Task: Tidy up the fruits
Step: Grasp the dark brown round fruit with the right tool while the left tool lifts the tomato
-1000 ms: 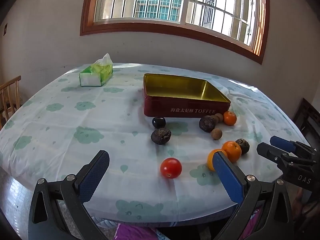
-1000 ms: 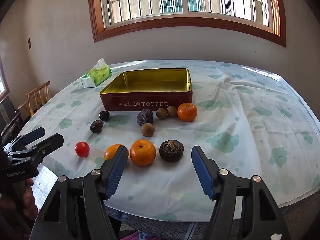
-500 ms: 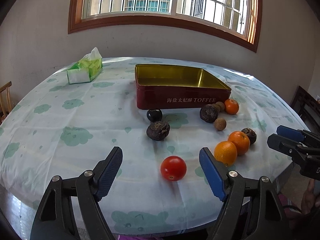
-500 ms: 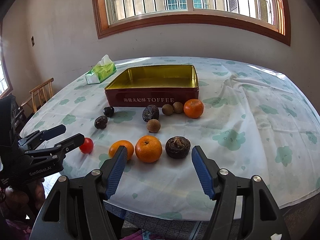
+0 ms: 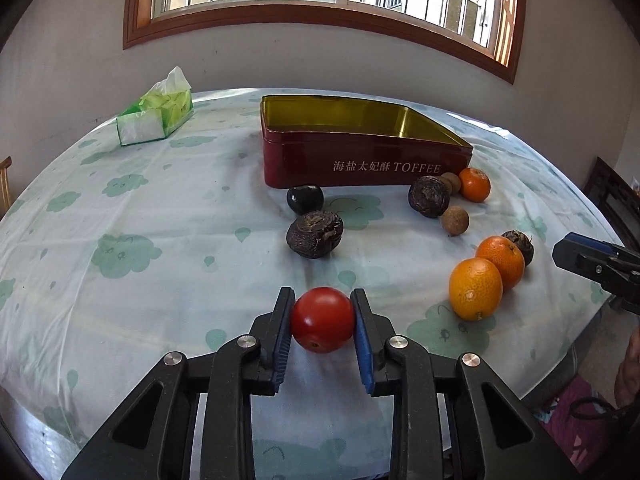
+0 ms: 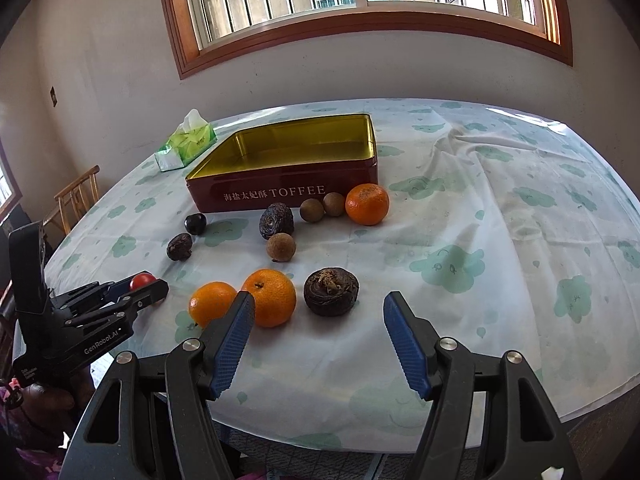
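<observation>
My left gripper [image 5: 322,312] is shut on a red tomato [image 5: 322,319] near the table's front edge; the tomato also shows in the right wrist view [image 6: 142,280]. An open red toffee tin [image 5: 360,160] with a gold inside stands behind it, empty. Oranges [image 5: 475,288], dark wrinkled fruits [image 5: 315,234] and small brown round fruits [image 5: 455,220] lie loose in front of the tin. My right gripper [image 6: 318,322] is open and empty, just in front of two oranges [image 6: 270,297] and a dark fruit [image 6: 331,290].
A green tissue box [image 5: 158,118] stands at the back left of the round table with a cloud-print cloth [image 5: 120,216]. A wooden chair [image 6: 78,196] stands at the left. The cloth is rumpled at the right [image 6: 472,152].
My left gripper has moved forward and closed on the tomato. The right gripper has moved slightly closer to the oranges and stays open.
</observation>
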`<state>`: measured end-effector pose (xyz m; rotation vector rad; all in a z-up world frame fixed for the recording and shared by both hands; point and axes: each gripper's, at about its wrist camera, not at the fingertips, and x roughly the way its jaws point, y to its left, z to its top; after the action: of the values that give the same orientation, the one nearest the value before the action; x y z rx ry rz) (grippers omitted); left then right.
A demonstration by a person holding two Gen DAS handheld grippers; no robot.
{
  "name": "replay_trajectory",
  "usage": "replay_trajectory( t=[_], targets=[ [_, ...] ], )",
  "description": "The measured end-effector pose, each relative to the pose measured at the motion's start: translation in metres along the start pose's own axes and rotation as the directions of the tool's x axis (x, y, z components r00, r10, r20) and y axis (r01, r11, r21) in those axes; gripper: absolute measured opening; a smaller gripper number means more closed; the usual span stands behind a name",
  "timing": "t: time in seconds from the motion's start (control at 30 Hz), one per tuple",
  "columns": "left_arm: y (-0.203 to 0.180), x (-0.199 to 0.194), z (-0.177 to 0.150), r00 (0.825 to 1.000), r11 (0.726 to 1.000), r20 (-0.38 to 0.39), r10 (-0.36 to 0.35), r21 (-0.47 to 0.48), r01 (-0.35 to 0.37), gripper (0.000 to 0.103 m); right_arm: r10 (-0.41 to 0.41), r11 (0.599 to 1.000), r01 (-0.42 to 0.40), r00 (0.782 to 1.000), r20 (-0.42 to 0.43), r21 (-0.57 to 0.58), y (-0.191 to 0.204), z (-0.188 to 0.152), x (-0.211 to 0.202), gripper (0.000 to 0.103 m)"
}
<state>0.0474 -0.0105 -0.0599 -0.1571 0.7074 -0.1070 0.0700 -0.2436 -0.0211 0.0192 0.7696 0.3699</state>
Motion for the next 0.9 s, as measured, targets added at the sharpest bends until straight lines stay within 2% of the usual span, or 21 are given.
replay_trajectory(
  t=[0.07, 0.13, 0.23, 0.7, 0.83, 0.9],
  targets=[
    [0.003, -0.001, 0.001, 1.000, 1.000, 0.001, 0.012, -0.010, -0.012, 0.029, -0.003, 1.000, 0.003, 1.000, -0.017, -0.003, -0.006, -0.001, 0.008, 0.060],
    [0.007, -0.004, 0.001, 1.000, 0.999, 0.008, 0.015, -0.030, -0.015, 0.029, -0.002, 1.000, 0.002, 0.999, -0.043, -0.001, -0.012, -0.001, 0.016, 0.047],
    [0.010, -0.005, 0.002, 1.000, 0.999, 0.011, 0.019, -0.045, -0.018, 0.029, -0.003, 1.000, 0.004, 0.999, -0.052, 0.016, -0.020, 0.001, 0.024, 0.047],
    [0.005, -0.013, 0.005, 1.000, 0.999, 0.018, 0.015, -0.029, -0.014, 0.029, 0.029, 0.998, -0.035, 0.994, -0.102, -0.058, -0.011, 0.010, 0.046, 0.046],
    [0.002, -0.015, 0.007, 1.000, 1.000, 0.021, 0.014, -0.024, -0.013, 0.029, 0.034, 0.995, -0.044, 0.993, -0.116, -0.084, -0.010, 0.008, 0.052, 0.036],
    [0.001, -0.016, 0.010, 1.000, 1.000, 0.025, 0.009, -0.028, -0.008, 0.029, 0.039, 0.996, -0.048, 0.992, -0.116, -0.081, -0.011, 0.009, 0.051, 0.035]
  ],
)
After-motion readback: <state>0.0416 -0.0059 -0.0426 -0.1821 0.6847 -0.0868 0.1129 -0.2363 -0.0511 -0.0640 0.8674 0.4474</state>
